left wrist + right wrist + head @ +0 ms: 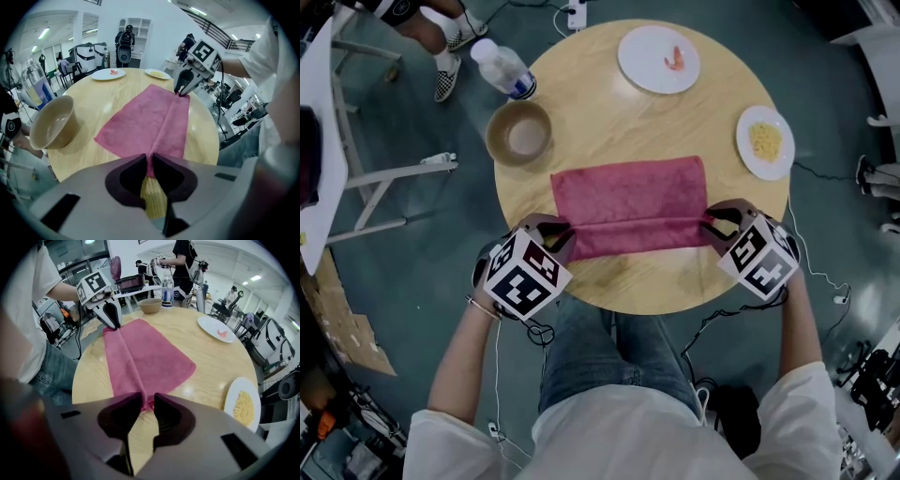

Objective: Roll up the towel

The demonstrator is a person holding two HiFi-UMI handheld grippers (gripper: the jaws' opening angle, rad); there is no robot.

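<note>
Magenta cloth towel (628, 192) lies spread across the near half of a round, pale wooden surface (609, 122). Its edge nearest the person is folded over onto itself, so a raised ridge runs from one end of the towel to the other.

At the towel's left end the left gripper (563, 236) points steeply down. Its dark jaws stand almost together, and the ridge of the fold rises into the slim gap and is pinched there. At the towel's right end the right gripper (712, 223) also points steeply down. Its jaws are a little further apart than the left pair but still narrow, and a bunched bit of the fold fills the space between them.

Each gripper carries a cube with black-and-white square markers. A forearm reaches to each from the person at the towel's near side, who wears a white shirt and blue jeans.

Just beyond the towel's far left corner stands a tan round bowl (495, 141). Further from the towel on that same side, a clear plastic bottle with a blue label (504, 67) stands at the rim of the surface. Well beyond the towel's far edge sits a white round plate (637, 56) with a small pink morsel on it. Near the towel's far right corner sits a second white plate (766, 169) holding yellow food.
</note>
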